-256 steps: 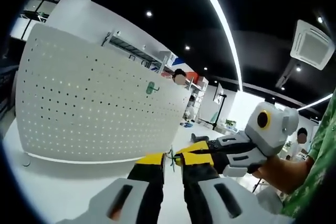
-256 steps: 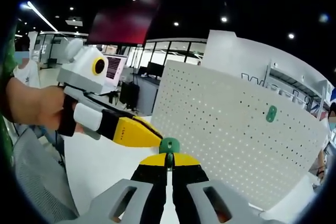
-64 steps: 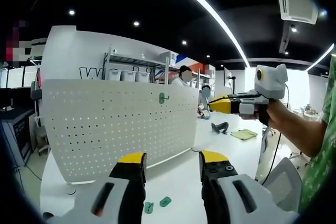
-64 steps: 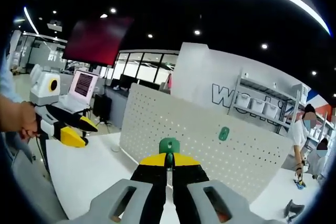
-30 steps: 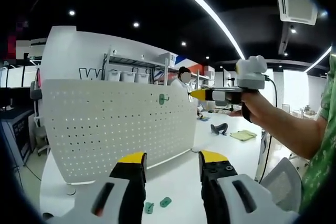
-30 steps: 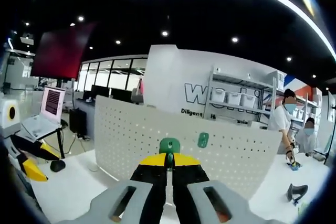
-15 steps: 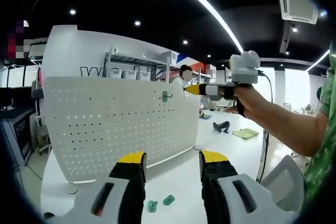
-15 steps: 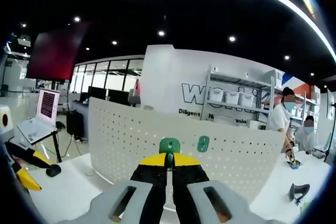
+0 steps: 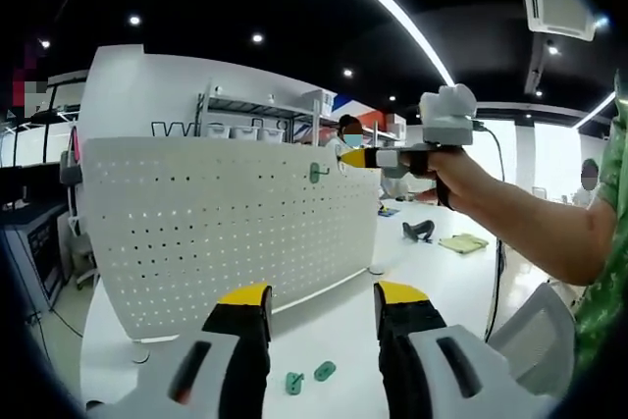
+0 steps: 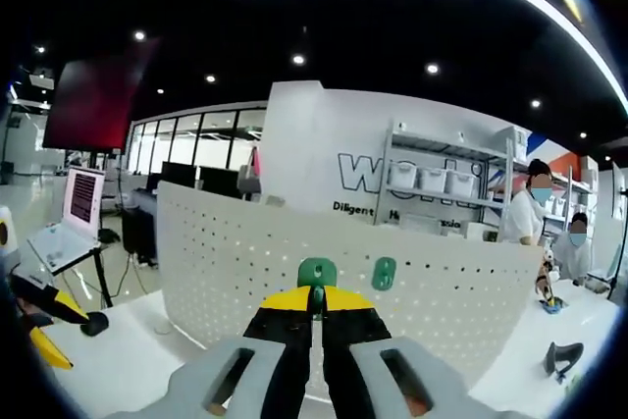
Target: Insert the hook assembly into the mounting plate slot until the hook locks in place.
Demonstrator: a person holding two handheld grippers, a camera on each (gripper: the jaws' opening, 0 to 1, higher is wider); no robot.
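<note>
Standing upright on a white table [image 9: 343,326], a white perforated mounting plate [image 9: 226,228] faces both cameras, its rows of small holes running across the whole panel. In the left gripper view the left gripper [image 9: 324,303] rises from the bottom with its yellow-tipped jaws spread well apart and nothing between them; two small green hook pieces [image 9: 310,377] lie on the table between the jaws, near the foot of the plate. Higher up, a green hook [image 9: 316,174] already sits on the plate near its top edge, and the right gripper [image 9: 345,158], held in a person's hand [image 9: 446,169], reaches in from the right with its yellow tips just beside that mounted hook; whether they touch cannot be told. In the right gripper view the right gripper [image 10: 316,297] has its jaws pressed together on a green hook assembly [image 10: 316,276], whose rounded head stands just above the yellow tips in front of the mounting plate [image 10: 245,262], near its upper edge. The hook on the plate [image 10: 384,273] appears just to the right of the held piece. Whether the held hook assembly has reached a hole is not clear. Behind the plate stand a white wall with dark lettering and a shelf of white bins [image 10: 432,182], and a person [image 10: 523,213] stands at the far right.
</note>
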